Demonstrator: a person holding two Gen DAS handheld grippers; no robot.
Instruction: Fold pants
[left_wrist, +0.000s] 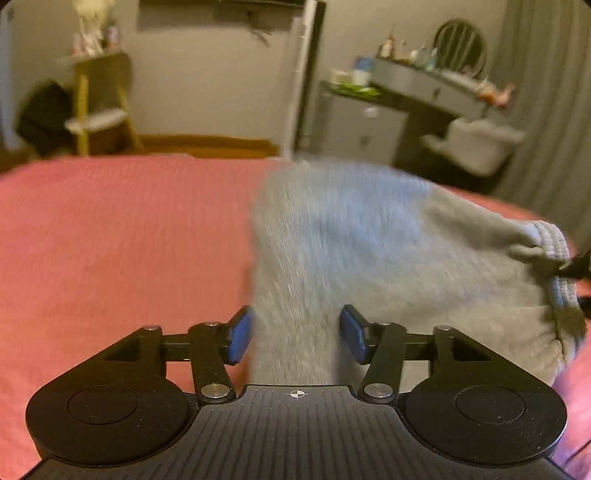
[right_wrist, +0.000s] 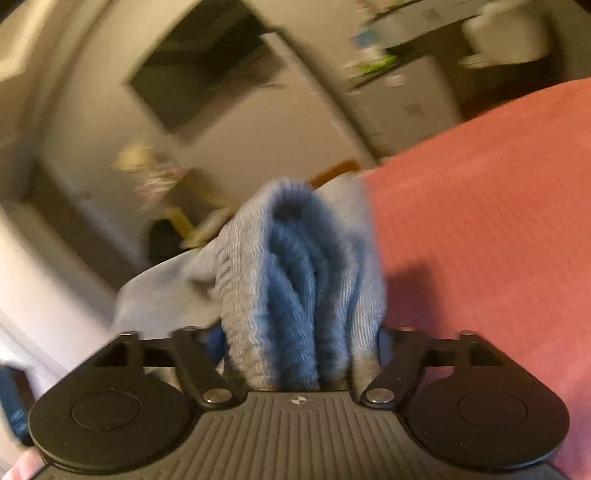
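Left wrist view, claw: left gripper (left_wrist: 297, 334) blue pads spread wide, grey fabric running between them, neither pad pressing it; nothing clamped.
Left wrist view, pants: pants (left_wrist: 388, 266) grey knit, right half of frame on the red bedspread (left_wrist: 122, 240); long axis runs from lower centre up and right. Ribbed waistband (left_wrist: 557, 266) at far right edge, lifted, a dark tip pinching it there.
Left wrist view, surroundings: yellow stool (left_wrist: 99, 99) upper left, vanity desk (left_wrist: 432, 85) with clutter and round mirror upper right, grey chair (left_wrist: 476, 142) below it, curtain at right edge. All beyond the bed.
Right wrist view, claw: right gripper (right_wrist: 301, 350) closed on bunched waistband (right_wrist: 295, 280), fingers mostly buried in cloth.
Right wrist view, pants: ribbing stands upright in folds at centre frame, the rest trailing left and away. Heavy motion blur.
Right wrist view only: bedspread fills the right side; dark wall screen (right_wrist: 207, 66) upper left.
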